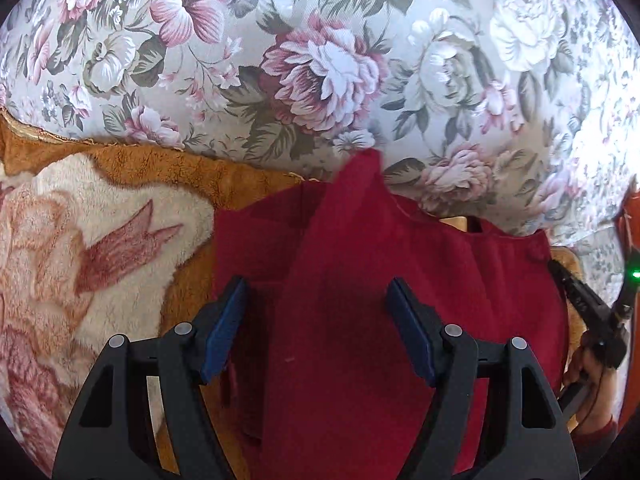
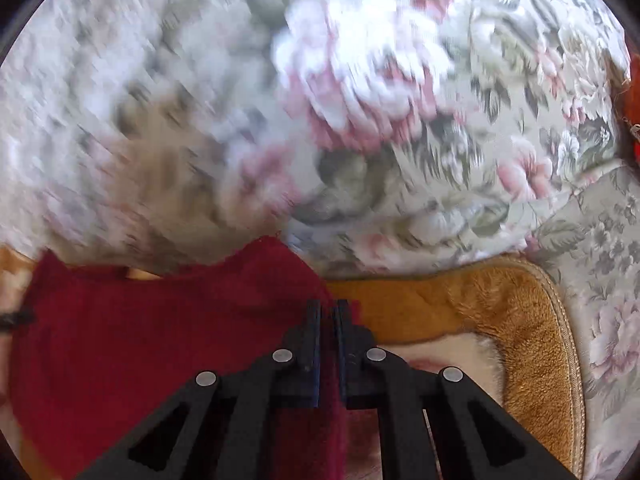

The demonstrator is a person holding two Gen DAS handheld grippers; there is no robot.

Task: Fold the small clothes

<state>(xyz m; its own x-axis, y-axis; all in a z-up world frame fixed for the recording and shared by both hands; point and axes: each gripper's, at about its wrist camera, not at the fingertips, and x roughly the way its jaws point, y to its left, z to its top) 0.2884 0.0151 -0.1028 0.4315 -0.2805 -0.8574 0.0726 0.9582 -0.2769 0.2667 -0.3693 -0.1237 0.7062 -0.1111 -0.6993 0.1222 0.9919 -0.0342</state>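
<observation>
A dark red garment (image 1: 460, 280) lies spread on a plush blanket, with one flap folded over toward its middle and a pointed corner sticking up at the back. My left gripper (image 1: 318, 312) hovers over that flap, open, its blue pads (image 1: 226, 320) wide apart with only cloth below them. In the right wrist view the red garment (image 2: 140, 340) fills the lower left. My right gripper (image 2: 327, 312) is shut on its right edge, and red cloth shows between the pads. That gripper (image 1: 588, 304) and the hand holding it also show at the left wrist view's right edge.
The blanket (image 1: 100, 240) is orange-brown plush with a cream flowered centre, and its trimmed edge (image 2: 560, 340) curves round on the right. Behind it rises a flowered sofa back (image 1: 320, 60), blurred in the right wrist view (image 2: 520, 120). Something orange-red (image 2: 634, 92) shows at the far right.
</observation>
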